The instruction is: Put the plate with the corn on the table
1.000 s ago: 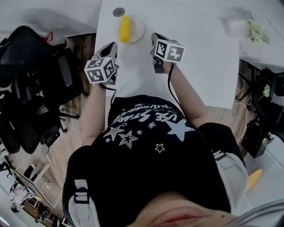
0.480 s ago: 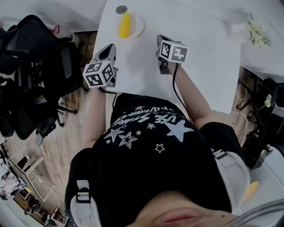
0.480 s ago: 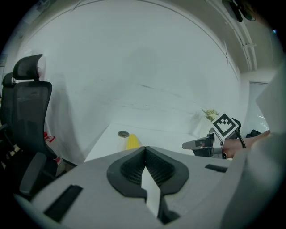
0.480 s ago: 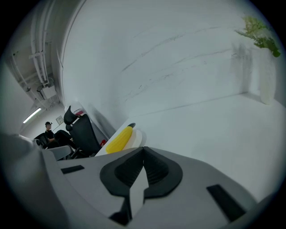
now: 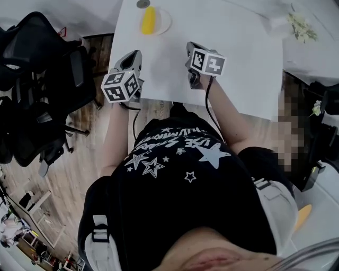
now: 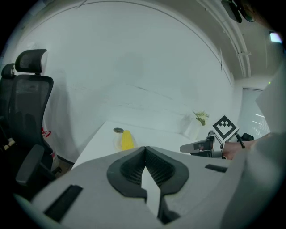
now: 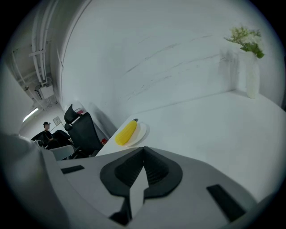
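A yellow corn cob (image 5: 148, 20) lies on a small white plate (image 5: 162, 22) at the far left of the white table (image 5: 238, 63). Neither gripper touches the plate. My left gripper (image 5: 132, 59) hangs by the table's near left edge, jaws shut and empty. Over the near edge to its right, my right gripper (image 5: 191, 48) is also shut on nothing. In the left gripper view the closed tips (image 6: 145, 147) point toward the corn (image 6: 127, 141). The right gripper view shows its shut tips (image 7: 143, 147) with the corn (image 7: 126, 132) and plate (image 7: 140, 133) well ahead.
A small grey round disc (image 5: 142, 3) lies just beyond the plate. A white vase with green sprigs (image 5: 299, 29) stands at the far right of the table. Black office chairs (image 5: 37, 79) crowd the wooden floor on the left.
Both grippers have drawn back from the plate toward the table's near edge. The plate with the corn has stayed in place on the table. Floor now shows between the person and the table.
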### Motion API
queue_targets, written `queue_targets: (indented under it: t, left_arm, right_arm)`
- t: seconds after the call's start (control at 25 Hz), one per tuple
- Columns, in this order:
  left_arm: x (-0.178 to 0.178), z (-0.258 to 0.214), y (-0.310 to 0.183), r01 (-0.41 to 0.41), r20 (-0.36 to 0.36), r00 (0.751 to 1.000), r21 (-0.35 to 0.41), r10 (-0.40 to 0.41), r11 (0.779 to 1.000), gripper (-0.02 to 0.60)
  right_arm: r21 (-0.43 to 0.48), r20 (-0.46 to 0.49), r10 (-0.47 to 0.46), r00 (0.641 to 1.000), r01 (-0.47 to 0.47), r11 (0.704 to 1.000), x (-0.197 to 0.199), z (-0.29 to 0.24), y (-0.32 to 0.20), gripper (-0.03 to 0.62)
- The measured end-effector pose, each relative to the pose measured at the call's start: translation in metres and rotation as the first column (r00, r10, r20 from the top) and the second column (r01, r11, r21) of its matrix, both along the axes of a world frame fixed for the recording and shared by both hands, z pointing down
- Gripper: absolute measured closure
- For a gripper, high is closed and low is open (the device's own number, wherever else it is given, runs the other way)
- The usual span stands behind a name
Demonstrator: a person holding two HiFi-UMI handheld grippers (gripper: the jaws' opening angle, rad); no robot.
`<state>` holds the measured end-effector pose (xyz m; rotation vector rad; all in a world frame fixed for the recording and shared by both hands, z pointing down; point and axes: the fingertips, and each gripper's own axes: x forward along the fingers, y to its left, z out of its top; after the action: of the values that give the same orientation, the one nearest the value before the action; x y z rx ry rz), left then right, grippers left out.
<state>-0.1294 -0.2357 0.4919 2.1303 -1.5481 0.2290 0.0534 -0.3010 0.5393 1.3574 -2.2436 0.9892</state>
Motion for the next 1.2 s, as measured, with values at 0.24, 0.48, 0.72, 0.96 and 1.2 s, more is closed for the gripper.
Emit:
queue_targets:
  t: [0.24,0.48,0.72,0.96,1.2]
  left_arm:
    - [-0.019,-0.014,0.061,-0.024,-0.014,1.0,0.027,0.024,0.999,0.575]
    - [-0.027,-0.022,0.108,-0.049,-0.026,0.998,0.048,0.05,0.998,0.575]
    - [-0.031,-0.024,0.149,-0.083,-0.034,0.996,0.062,0.085,0.995,0.575]
    - [-0.026,-0.033,0.186,-0.122,-0.034,0.992,0.077,0.125,0.99,0.575]
    - [-0.019,-0.034,0.216,-0.17,-0.066,0.982,0.079,0.175,0.982,0.575]
  right_arm:
    - [0.044,-0.012,0.052,0.999,-0.052,0.998,-0.007,-0.022,0.061,0.588]
    - [0.068,-0.013,0.099,0.995,-0.098,0.993,-0.005,-0.036,0.112,0.588]
    - [0.088,-0.026,0.126,0.992,-0.124,0.988,-0.008,-0.043,0.16,0.588]
    - [0.092,-0.05,0.142,0.989,-0.137,0.986,-0.007,-0.045,0.205,0.588]
    - [0.119,-0.054,0.181,0.982,-0.173,0.978,-0.002,-0.053,0.243,0.588]
